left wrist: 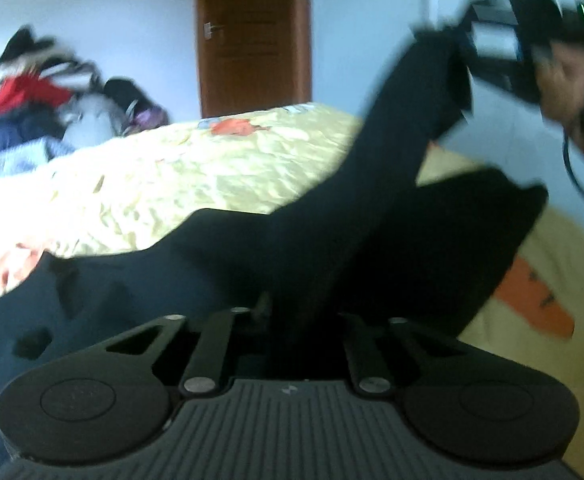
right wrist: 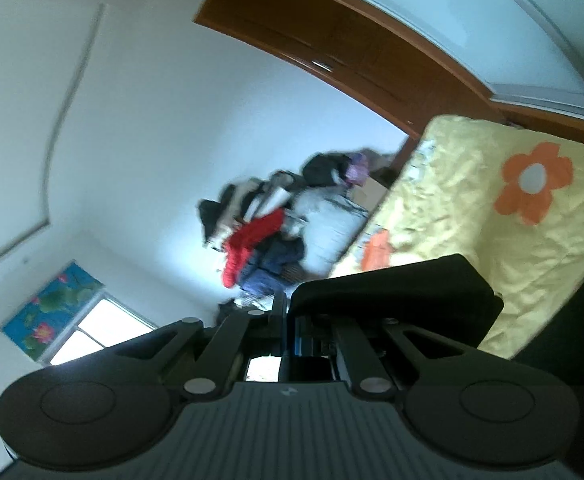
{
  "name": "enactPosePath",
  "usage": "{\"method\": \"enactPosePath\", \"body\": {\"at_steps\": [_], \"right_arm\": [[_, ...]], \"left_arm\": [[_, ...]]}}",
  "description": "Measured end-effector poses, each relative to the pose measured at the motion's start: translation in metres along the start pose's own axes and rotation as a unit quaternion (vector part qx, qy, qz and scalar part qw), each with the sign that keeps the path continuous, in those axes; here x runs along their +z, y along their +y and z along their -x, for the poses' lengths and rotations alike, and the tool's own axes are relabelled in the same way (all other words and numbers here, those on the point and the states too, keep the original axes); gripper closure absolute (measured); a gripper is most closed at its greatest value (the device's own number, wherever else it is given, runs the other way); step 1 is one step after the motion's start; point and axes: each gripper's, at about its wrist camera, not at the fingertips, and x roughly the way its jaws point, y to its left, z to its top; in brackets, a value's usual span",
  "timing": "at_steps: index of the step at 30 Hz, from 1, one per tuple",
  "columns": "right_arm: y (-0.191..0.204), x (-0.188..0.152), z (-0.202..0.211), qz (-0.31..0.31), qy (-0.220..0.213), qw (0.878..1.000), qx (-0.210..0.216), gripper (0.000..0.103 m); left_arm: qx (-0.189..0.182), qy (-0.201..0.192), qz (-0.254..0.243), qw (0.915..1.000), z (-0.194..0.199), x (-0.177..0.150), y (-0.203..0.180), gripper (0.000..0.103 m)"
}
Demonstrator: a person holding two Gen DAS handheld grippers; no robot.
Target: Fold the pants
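The black pants (left wrist: 332, 240) hang in the air over a yellow bedspread (left wrist: 172, 184). My left gripper (left wrist: 292, 312) is shut on the pants; the dark cloth covers its fingertips. In the left wrist view my right gripper (left wrist: 458, 46) is up at the top right, shut on a raised leg end of the pants. In the right wrist view the right gripper (right wrist: 288, 316) is shut on a black fold of the pants (right wrist: 392, 292), tilted, above the bed (right wrist: 472, 220).
A pile of clothes and bags (left wrist: 52, 100) lies beyond the bed by the white wall. A brown door (left wrist: 252, 36) stands behind the bed. The bedspread has orange flower prints (right wrist: 532, 180). A window (right wrist: 96, 332) shows in the right wrist view.
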Motion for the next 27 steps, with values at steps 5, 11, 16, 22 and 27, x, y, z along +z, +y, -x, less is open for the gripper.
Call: {"method": "enactPosePath", "body": {"at_steps": [5,11,16,22,27], "right_arm": [[0.011,0.015,-0.009,0.038,-0.011,0.999,-0.024,0.099],[0.042,-0.003,0.043,0.231,-0.048,0.97,-0.061,0.099],[-0.058,-0.022,0.069,0.1,0.014,0.975,-0.2,0.099],[-0.08,-0.041,0.086,0.074,0.017,0.974,-0.212,0.099],[-0.071,-0.043,0.097,0.098,0.005,0.97,-0.222,0.099]], "left_arm": [[0.03,-0.072,0.052,0.9956,0.018,0.026,0.016,0.096],[-0.003,-0.07,0.043,0.9966,0.019,0.032,0.002,0.095],[-0.042,0.026,0.034,0.9982,-0.012,-0.003,-0.012,0.095],[-0.042,0.023,0.023,0.9986,-0.006,-0.004,-0.007,0.095],[-0.037,0.019,-0.006,0.9991,-0.008,-0.007,-0.013,0.095]]}}
